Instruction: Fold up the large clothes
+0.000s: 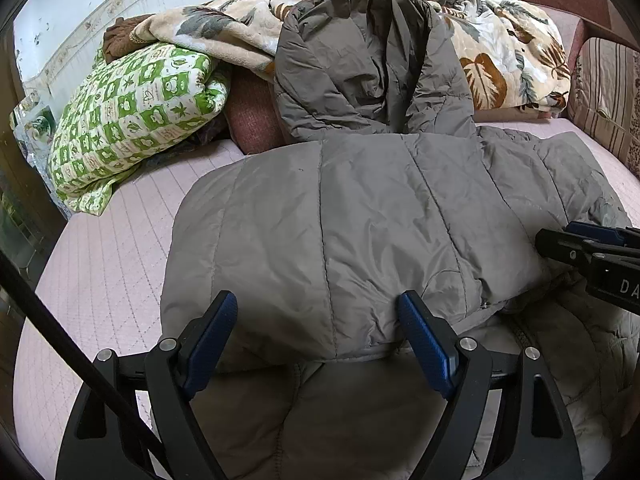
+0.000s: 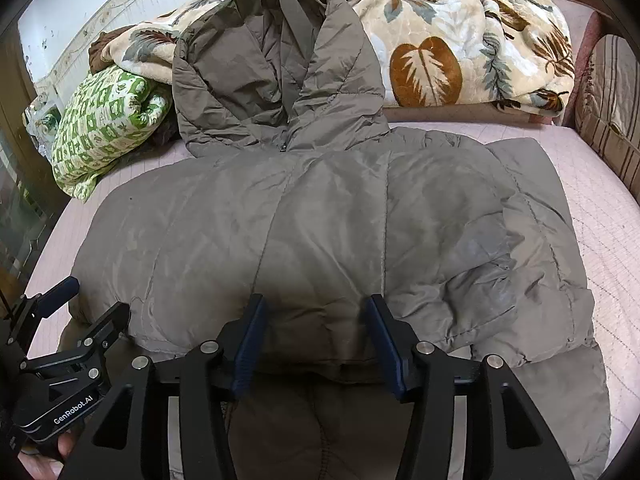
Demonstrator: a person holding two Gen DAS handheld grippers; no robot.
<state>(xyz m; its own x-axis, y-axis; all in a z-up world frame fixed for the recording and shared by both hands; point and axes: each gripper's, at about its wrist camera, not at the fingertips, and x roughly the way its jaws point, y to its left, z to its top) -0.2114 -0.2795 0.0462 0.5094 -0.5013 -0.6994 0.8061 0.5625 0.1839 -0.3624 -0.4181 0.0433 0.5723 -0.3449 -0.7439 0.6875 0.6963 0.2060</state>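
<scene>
Puffer jacket (image 1: 360,220) hem hidden under fold; sleeve cut off at R. L gripper (image 1: 318,332) wide open, R gripper (image 2: 316,332) half open; both straddle the fold edge, grip unclear.

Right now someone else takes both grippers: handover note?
Left gripper: open, over the near folded edge of the grey puffer jacket, gripping nothing.
Right gripper: open, jaws apart over the same edge further right, nothing pinched.
Jacket lies on the pink mattress, hood flat toward the blankets.
Done: bottom part folded up over the body.
Left: likely fold in the hood and sides, then flatten.
</scene>
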